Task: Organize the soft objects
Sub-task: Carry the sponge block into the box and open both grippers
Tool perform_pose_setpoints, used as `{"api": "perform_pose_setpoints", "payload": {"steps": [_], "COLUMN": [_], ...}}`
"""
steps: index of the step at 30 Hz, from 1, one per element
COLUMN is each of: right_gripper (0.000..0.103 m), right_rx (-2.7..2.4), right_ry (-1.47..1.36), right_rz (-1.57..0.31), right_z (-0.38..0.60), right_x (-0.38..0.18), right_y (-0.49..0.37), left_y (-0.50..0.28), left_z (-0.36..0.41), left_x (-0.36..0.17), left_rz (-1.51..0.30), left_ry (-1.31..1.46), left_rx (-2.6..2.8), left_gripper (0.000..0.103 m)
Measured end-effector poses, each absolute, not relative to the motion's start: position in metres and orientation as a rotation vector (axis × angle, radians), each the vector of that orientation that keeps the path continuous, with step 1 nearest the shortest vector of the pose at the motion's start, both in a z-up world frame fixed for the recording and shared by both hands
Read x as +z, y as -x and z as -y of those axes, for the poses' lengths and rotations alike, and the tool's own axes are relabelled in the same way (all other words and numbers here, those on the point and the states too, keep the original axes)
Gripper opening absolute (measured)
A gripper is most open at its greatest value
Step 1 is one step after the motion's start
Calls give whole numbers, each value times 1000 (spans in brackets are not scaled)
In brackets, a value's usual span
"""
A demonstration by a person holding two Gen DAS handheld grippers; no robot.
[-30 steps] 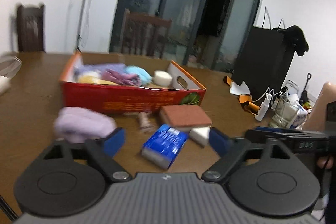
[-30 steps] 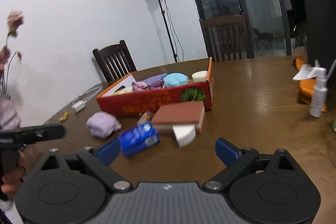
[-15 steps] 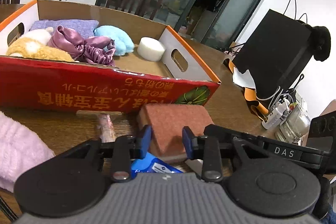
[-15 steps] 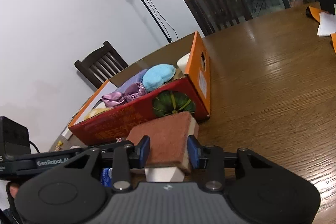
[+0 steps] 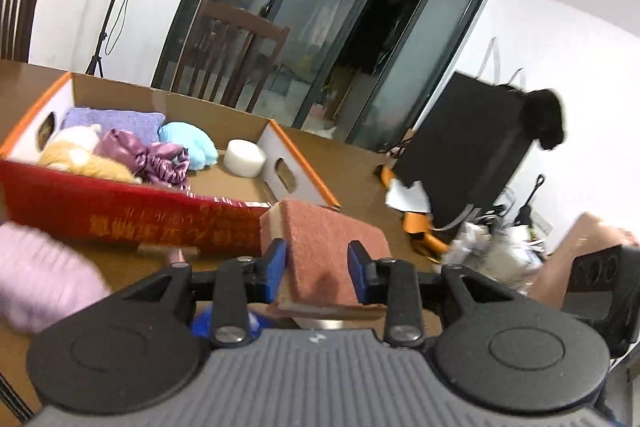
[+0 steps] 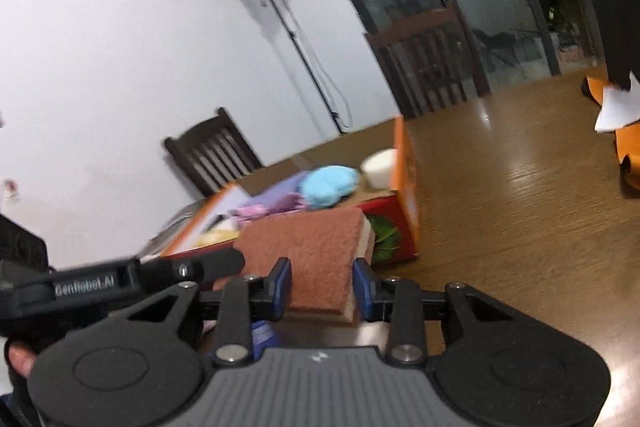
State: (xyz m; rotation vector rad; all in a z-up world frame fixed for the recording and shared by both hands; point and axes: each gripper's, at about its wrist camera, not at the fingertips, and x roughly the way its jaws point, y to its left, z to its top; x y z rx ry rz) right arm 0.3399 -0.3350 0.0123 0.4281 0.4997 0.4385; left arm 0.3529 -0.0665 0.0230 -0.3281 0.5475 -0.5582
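1. Clamping from both sides, the left tool [image 5: 317,270] and the right tool [image 6: 322,285] are each pinching the brown-topped sponge [image 5: 326,251], which is sitting low in the centre of both wrist views, apparently raised off the wooden surface [image 6: 520,219], just in front of the red cardboard box [image 5: 132,215].
2. Pressing on opposite edges of the sponge, the blue pads are closed on it rather than on each other; the rough top is staying flat between them, though blur is making it hard to read any squeeze.
3. Handling should be easy in weight but tricky in stiffness: the sponge looks light, with a coarse scouring face over a pale foam layer [image 6: 364,231] that is likely to compress and sag.
4. Gripping at the foam's side walls near the middle of the block seems the safest hold, since a corner grip could let it twist.
5. Waiting in the box at the left of the left wrist view are a blue plush [image 5: 190,145], purple satin cloth [image 5: 144,157] and a white round sponge [image 5: 245,158]; open floor beside that sponge looks like the natural drop spot.
6. Lying outside, at the lower left, is a blurred pink knitted item [image 5: 36,279].
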Motion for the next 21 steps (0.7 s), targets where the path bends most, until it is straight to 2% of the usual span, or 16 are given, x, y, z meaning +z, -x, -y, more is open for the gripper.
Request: {"api": "perform_pose_setpoints", "payload": {"steps": [5, 10, 14, 18, 21], "right_gripper": [35, 43, 45, 47, 47], "right_rx": [487, 488, 503, 483, 467], "right_ry": [-372, -364, -396, -384, -388], "right_rz": [-547, -665, -658, -633, -626], "right_z": [319, 301, 298, 299, 301], "right_x": [12, -22, -29, -22, -20], "right_y": [-274, -228, -202, -190, -187], "left_y": [-278, -227, -212, -203, -204], "left_z": [46, 36, 25, 15, 13], "left_x": [5, -25, -36, -36, -37], "left_rz": [-597, -698, -727, -710, -711], "left_ry": [391, 385, 412, 424, 434], "left_rx": [-543, -510, -511, -506, -494], "left_gripper": [34, 34, 37, 49, 50]}}
